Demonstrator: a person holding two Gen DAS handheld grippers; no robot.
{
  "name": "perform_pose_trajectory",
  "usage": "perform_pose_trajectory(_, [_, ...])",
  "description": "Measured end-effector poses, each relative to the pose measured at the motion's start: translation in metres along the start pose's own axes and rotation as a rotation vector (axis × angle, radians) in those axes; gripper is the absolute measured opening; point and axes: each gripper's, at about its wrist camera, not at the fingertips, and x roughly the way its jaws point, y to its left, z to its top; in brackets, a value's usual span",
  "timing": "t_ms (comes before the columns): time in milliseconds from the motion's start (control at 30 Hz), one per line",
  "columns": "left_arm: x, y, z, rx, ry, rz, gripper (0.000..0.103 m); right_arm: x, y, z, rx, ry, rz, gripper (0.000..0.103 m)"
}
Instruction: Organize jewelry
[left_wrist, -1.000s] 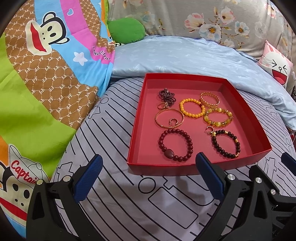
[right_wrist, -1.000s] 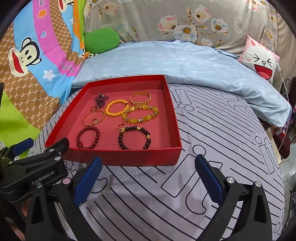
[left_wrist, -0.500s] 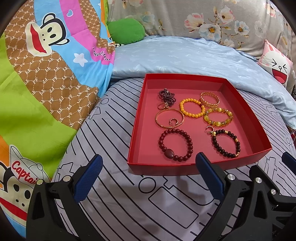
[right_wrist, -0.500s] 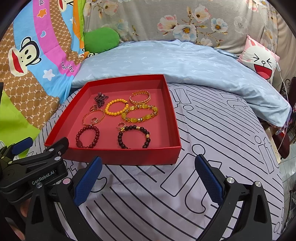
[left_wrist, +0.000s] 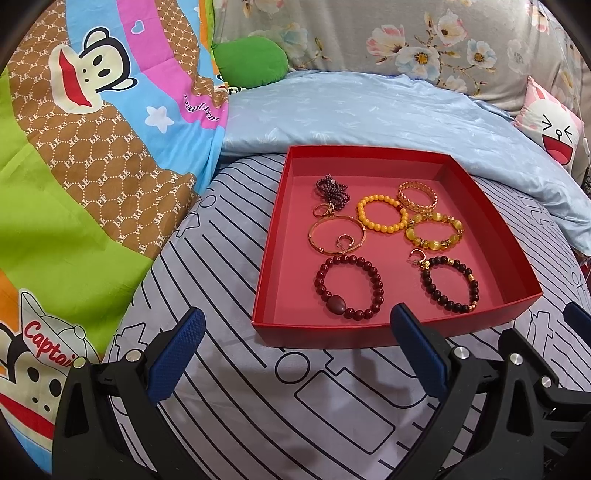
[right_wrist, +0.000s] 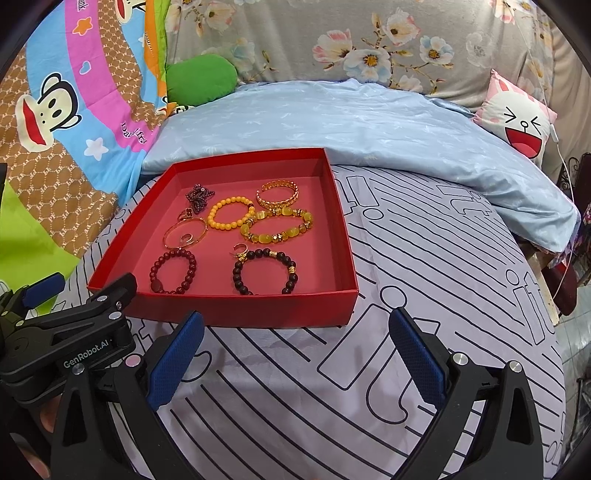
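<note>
A red tray (left_wrist: 491, 225) lay on a bed covered by a grey line-patterned sheet (left_wrist: 295, 398), its far edge near a folded light-blue blanket (left_wrist: 369, 110). Inside lay a dark-red bead bracelet (left_wrist: 349, 287), a black bead bracelet (left_wrist: 448, 283), a thin gold bangle (left_wrist: 337, 234), an orange bead bracelet (left_wrist: 382, 214), a yellow stone bracelet (left_wrist: 434, 233), a gold cuff (left_wrist: 417, 195) and a bunched dark chain (left_wrist: 330, 190). The tray floor to the right of the pieces was bare. The left gripper (left_wrist: 295, 350) hovered before the tray's near wall, fingers (left_wrist: 173, 356) spread wide and holding nothing. The right gripper (right_wrist: 295, 352) hung beside it, over open sheet by the tray's near right corner, equally wide and unladen. A cartoon quilt (left_wrist: 92, 166) bordered the sheet on the left.
</note>
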Motion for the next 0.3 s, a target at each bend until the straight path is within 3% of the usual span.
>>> perform_pose_trajectory(300, [0.0008, 0.0026, -0.0018, -0.018, 0.005, -0.009, 0.095, -0.0039, -0.0063, -0.0027, -0.001, -0.004, -0.013, 0.097])
